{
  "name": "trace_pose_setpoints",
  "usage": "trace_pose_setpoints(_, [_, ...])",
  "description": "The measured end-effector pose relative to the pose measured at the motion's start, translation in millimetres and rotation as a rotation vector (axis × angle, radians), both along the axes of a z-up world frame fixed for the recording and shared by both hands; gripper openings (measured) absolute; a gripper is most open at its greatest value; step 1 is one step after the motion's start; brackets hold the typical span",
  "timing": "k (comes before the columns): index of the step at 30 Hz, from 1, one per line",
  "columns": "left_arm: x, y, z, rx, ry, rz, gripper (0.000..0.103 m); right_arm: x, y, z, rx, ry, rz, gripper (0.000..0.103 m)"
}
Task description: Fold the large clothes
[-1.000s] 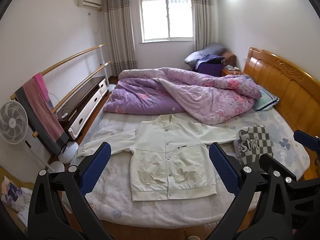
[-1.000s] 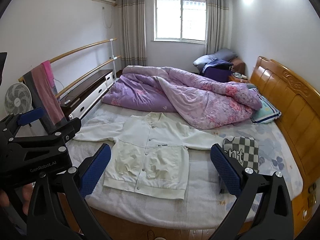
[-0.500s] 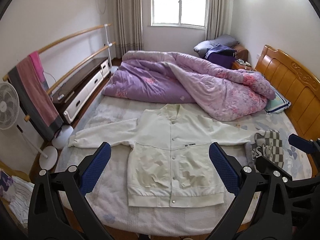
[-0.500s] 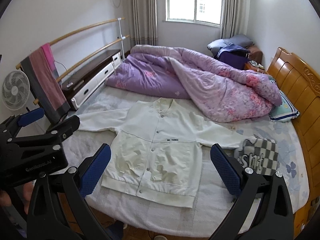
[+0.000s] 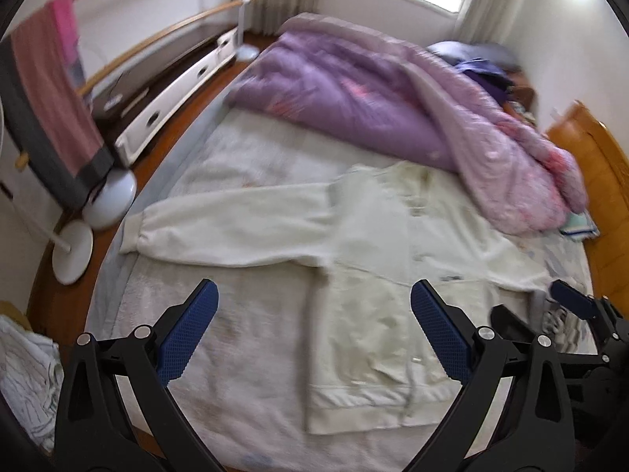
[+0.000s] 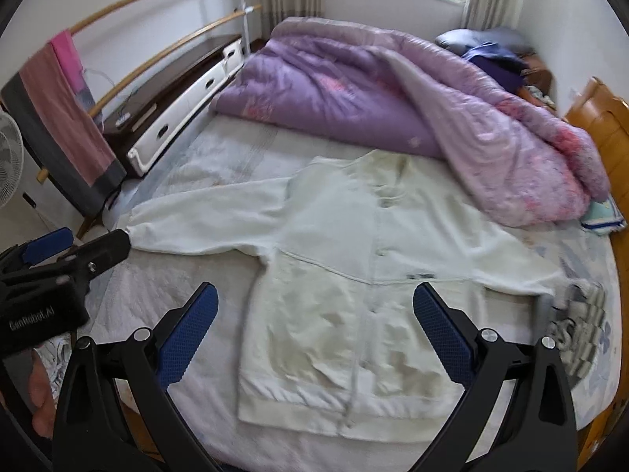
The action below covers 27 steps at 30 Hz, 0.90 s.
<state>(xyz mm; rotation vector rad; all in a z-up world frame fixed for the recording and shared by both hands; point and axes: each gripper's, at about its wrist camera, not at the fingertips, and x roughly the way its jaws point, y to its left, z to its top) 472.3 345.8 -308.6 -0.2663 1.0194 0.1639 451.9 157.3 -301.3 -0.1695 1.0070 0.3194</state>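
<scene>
A cream button-up jacket [image 5: 369, 259] lies flat, front up, on the bed with both sleeves spread out; it also shows in the right wrist view [image 6: 354, 267]. My left gripper [image 5: 312, 334] is open and empty, above the bed's front edge, over the jacket's left hem side and below its left sleeve [image 5: 220, 232]. My right gripper [image 6: 314, 338] is open and empty above the jacket's lower front. The left gripper's body shows at the left edge of the right wrist view [image 6: 59, 275].
A purple quilt [image 6: 393, 90] is bunched at the back of the bed [image 5: 251, 338]. A checked grey cloth [image 6: 578, 318] lies by the right sleeve. A wooden headboard [image 6: 605, 126] stands at right. A towel rack [image 5: 51, 90] and fan base [image 5: 72, 251] stand at left.
Both grippers have moved forward and down toward the bed, so the jacket looks larger. The left view has swung left toward the left sleeve. Both stay open.
</scene>
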Motion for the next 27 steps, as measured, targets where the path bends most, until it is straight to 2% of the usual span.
trace_pose_setpoints(1, [4.9,15.5,-10.7,-0.003,0.022,0.024,0.098,7.0,11.0,-7.4,0.000,0.000,0.009,0.094])
trace_pose_setpoints(3, [17.3,61.9,-41.0,-0.038,0.059,0.094,0.098,23.7,36.1,-26.8,-0.002,0.012,0.031,0.081])
trace_pose_setpoints(5, [23.5,98.5,-66.0,-0.049,0.078,0.173,0.098,44.8,56.8,-50.8,0.006,0.045,0.054,0.060])
trace_pose_setpoints(6, [27.7,122.3,-84.1,-0.072,0.092,0.219,0.098,59.4,67.8,-67.5,0.002,0.076,0.058,0.056])
trace_pose_setpoints(7, [30.8,143.0,-100.3,-0.085,0.107,0.263,0.098,68.5,73.1,-78.5,0.011,0.104,0.059,0.046])
trace_pose_setpoints(8, [34.0,167.4,-120.2,-0.093,0.122,0.320,0.098,80.8,78.8,-94.0,0.033,0.140,0.063,0.032])
trace_pose_setpoints(11, [40.6,215.6,-163.3,-0.090,0.149,0.436,0.098,108.1,92.8,-128.5,0.040,0.184,0.075,0.008])
trace_pose_setpoints(14, [44.4,265.3,-217.5,-0.142,0.203,0.550,0.098,132.0,97.9,-164.2,0.054,0.212,0.083,0.005])
trace_pose_setpoints(20, [44.7,303.5,-274.4,-0.196,0.224,0.633,0.096,171.3,99.4,-228.3,0.104,0.286,0.046,0.005])
trace_pose_setpoints(22, [41.9,312.7,-291.4,-0.204,0.241,0.665,0.070,181.3,98.3,-248.7,0.129,0.322,0.035,0.005])
trace_pose_setpoints(24, [41.1,320.1,-303.0,-0.244,0.238,0.678,0.063,187.4,100.2,-266.3,0.133,0.345,0.031,0.005])
trace_pose_setpoints(26, [41.2,324.5,-307.8,-0.237,0.239,0.688,0.055,191.3,99.9,-282.3,0.142,0.377,0.021,0.005])
trace_pose_setpoints(27, [42.5,326.3,-308.6,-0.234,0.232,0.683,0.041,193.0,100.2,-292.2,0.122,0.397,0.021,0.005])
